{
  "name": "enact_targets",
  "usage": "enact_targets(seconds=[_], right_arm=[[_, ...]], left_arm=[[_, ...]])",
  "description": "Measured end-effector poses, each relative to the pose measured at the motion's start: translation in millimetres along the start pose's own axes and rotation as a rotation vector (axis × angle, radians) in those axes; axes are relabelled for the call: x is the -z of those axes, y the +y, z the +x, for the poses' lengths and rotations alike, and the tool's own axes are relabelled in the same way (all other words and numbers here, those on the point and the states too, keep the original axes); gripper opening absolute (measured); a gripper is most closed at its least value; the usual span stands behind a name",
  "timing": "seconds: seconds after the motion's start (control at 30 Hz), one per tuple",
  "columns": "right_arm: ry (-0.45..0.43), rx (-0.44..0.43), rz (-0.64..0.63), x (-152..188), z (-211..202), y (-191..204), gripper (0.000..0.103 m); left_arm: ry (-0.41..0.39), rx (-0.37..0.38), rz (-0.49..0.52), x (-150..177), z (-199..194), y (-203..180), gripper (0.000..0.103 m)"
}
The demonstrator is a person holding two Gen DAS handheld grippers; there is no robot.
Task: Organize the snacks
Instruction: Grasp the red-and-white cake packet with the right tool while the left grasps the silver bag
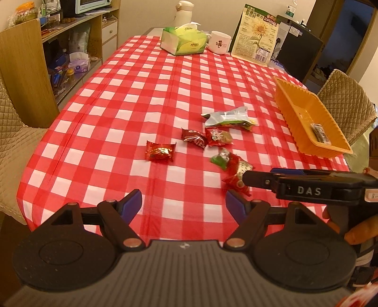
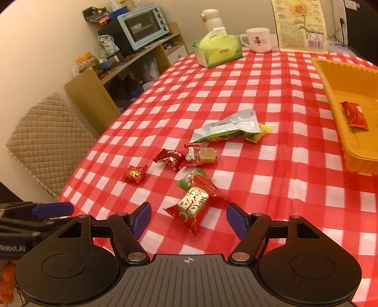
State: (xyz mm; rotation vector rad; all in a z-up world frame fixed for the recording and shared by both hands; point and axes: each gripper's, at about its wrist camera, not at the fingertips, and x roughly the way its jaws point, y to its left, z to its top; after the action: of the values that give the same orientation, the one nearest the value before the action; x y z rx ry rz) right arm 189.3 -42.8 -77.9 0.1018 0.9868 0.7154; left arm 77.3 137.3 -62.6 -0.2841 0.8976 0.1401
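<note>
Several wrapped snacks lie loose on the red checked tablecloth (image 1: 141,94): a red candy (image 1: 160,152), a dark red one (image 1: 193,138), a clear-wrapped tan one (image 2: 205,154), a silver-green packet (image 2: 226,130) and a green candy (image 1: 221,158). A red packet with a gold label (image 2: 193,205) lies between the fingers of my right gripper (image 2: 189,217), whose pads stand apart from it, open. My left gripper (image 1: 184,205) hovers open over bare cloth at the near edge, left of the right gripper (image 1: 245,177). The orange tray (image 2: 330,78) at the right holds one red snack (image 2: 354,115).
At the table's far end stand a green tissue box (image 1: 183,41), a white mug (image 1: 219,42), a sunflower-seed bag (image 1: 256,35) and a white flask (image 1: 183,11). Quilted chairs (image 1: 14,132) (image 1: 345,99) flank the table. A shelf with a toaster oven (image 2: 141,26) lines the left wall.
</note>
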Motion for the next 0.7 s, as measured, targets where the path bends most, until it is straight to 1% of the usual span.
enact_targets(seconds=[0.1, 0.17, 0.23, 0.4, 0.57, 0.7], right_arm=[[0.013, 0.013, 0.025, -3, 10, -1, 0.064], [0.021, 0.022, 0.043, -4, 17, -1, 0.058], [0.026, 0.034, 0.059, -6, 23, -2, 0.054], [0.043, 0.056, 0.093, -7, 34, -5, 0.049], [0.052, 0.078, 0.104, -7, 34, -9, 0.035], [0.034, 0.074, 0.107, -6, 26, -12, 0.026]], left_arm=[[0.006, 0.003, 0.000, -4, 5, 6, 0.075], [0.009, 0.004, 0.003, -6, 9, 9, 0.075], [0.013, 0.003, 0.007, -8, 13, 11, 0.075], [0.021, 0.008, 0.024, -13, 21, 15, 0.075], [0.032, 0.014, 0.049, -18, 29, 16, 0.075], [0.033, 0.024, 0.081, -24, 36, 13, 0.075]])
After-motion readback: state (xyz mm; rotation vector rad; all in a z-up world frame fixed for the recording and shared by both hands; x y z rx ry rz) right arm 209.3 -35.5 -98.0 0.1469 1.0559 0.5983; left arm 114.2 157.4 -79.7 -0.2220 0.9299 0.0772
